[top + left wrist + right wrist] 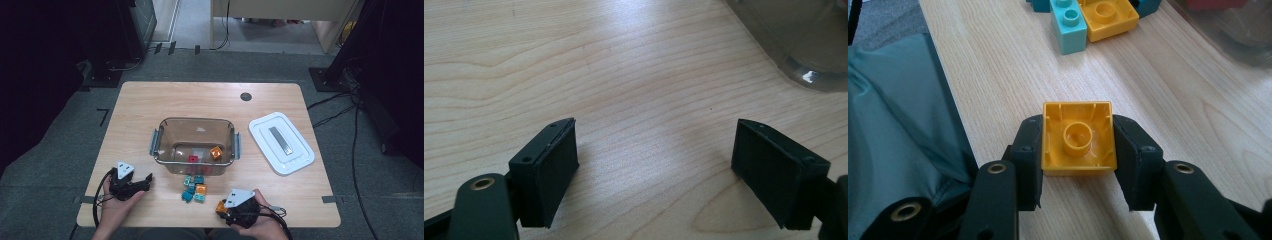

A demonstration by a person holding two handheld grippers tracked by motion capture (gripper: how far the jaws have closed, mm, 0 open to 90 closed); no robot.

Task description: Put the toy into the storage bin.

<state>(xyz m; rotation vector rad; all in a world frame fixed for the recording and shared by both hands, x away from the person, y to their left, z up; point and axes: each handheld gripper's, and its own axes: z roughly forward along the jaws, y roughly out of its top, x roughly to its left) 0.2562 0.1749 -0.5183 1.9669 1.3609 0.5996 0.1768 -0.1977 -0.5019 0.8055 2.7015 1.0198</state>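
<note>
My right gripper (1078,150) is shut on an orange brick (1078,137), its pads pressing the two sides. The brick lies hollow side up on the wooden table (1198,110), close to the front edge. In the high view the same gripper (222,206) and orange brick (219,205) sit at the front, right of centre. My left gripper (654,170) stands open over bare wood with nothing between its fingers. It rests at the front left (148,180), pointing toward the clear plastic bin (196,120).
A small cluster of teal bricks and one orange brick (194,188) lies in front of the bin. A red brick (192,159) and an orange brick (215,152) sit inside the bin. A white lid (281,142) lies to the right. Green fabric (898,125) hangs off the table's front edge.
</note>
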